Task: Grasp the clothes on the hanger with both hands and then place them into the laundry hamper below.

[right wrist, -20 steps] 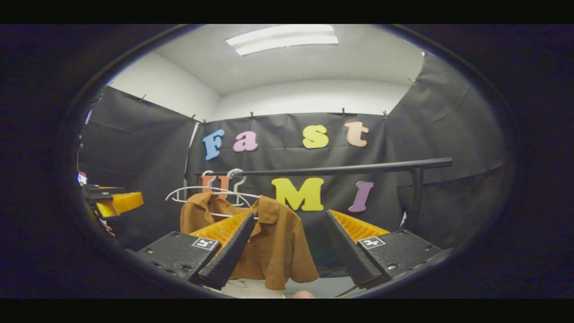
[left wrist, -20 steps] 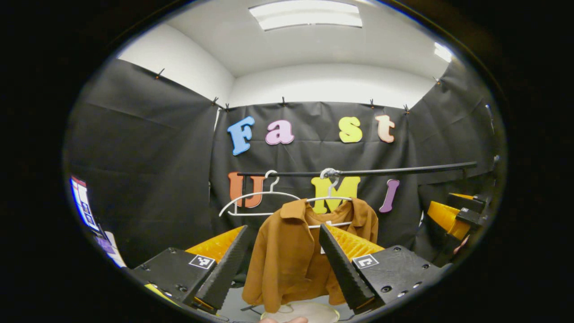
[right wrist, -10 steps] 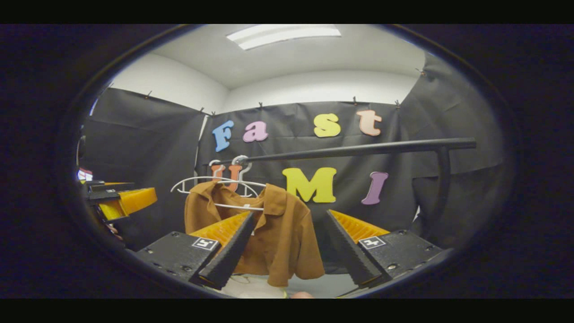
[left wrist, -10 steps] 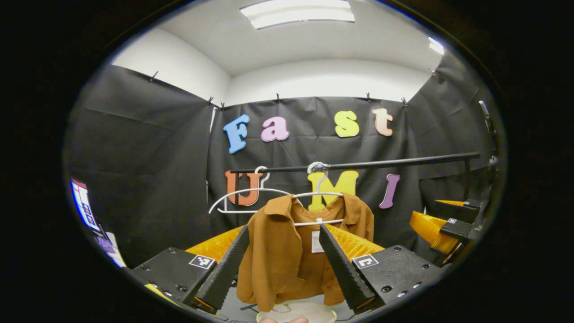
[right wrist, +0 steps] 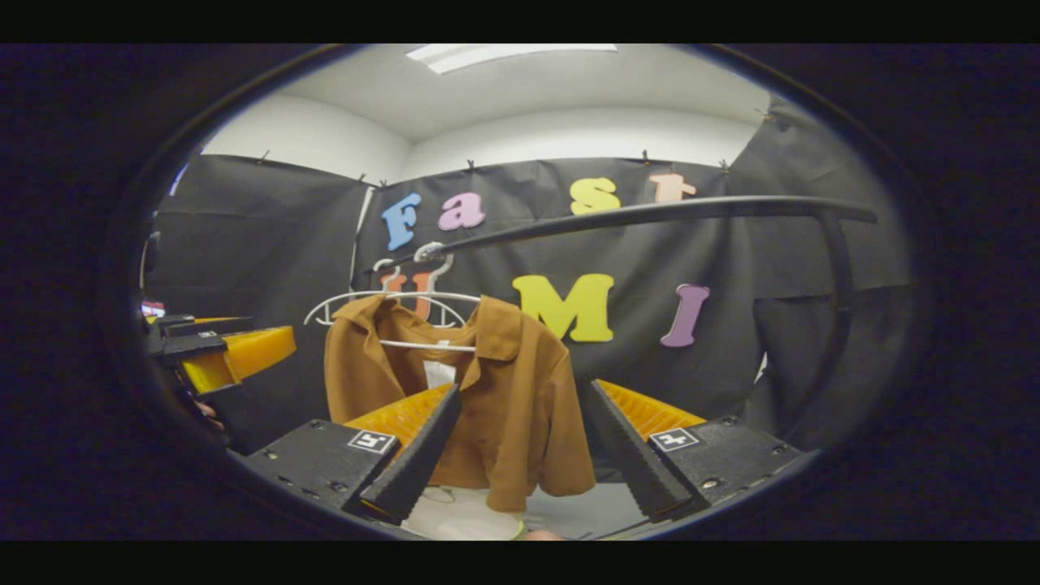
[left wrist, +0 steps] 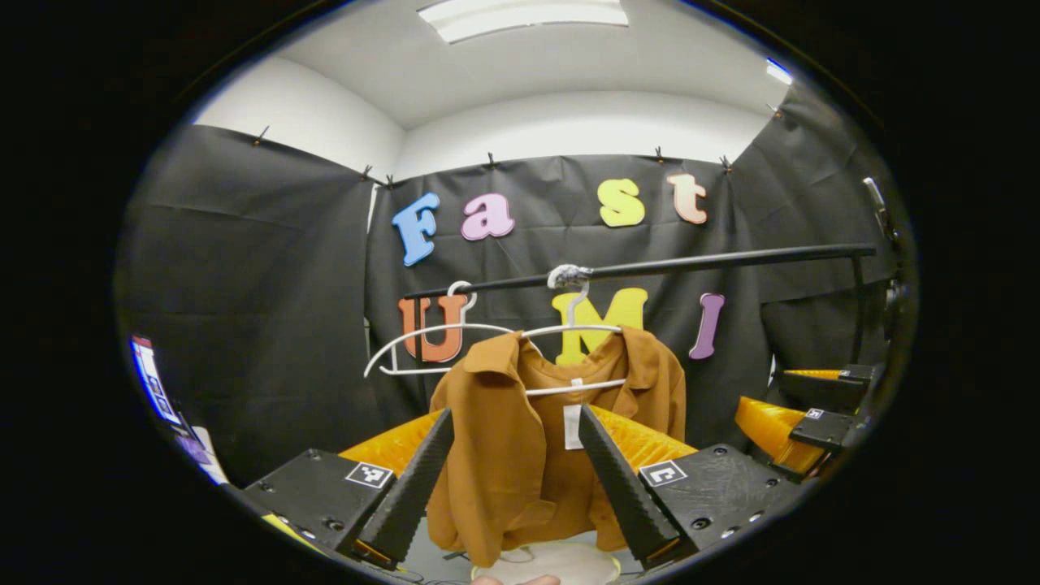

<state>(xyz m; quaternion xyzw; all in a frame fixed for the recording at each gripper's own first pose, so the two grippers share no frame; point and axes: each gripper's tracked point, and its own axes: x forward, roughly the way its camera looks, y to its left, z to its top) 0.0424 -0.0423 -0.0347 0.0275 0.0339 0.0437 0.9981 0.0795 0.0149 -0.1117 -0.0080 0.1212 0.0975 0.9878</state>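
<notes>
The brown shirt (left wrist: 536, 439) hangs open-fronted on a white hanger (left wrist: 569, 333) hooked over the black rail (left wrist: 691, 262), with a pale round hamper (left wrist: 544, 562) directly below it. It looks light and limp, likely to sag and slide off once one shoulder is freed, so the firm places to take hold are probably the two shoulders beside the collar, where the fabric is doubled. The left gripper (left wrist: 508, 426) is spread wide, short of the cloth and holding nothing; the right gripper (right wrist: 524, 402) is likewise spread and empty. The left gripper view shows a second, bare hanger (left wrist: 422, 341) to the shirt's left. The right gripper view shows the rail's upright post (right wrist: 837, 276) and the shirt's sleeve (right wrist: 569, 455) side-on.
</notes>
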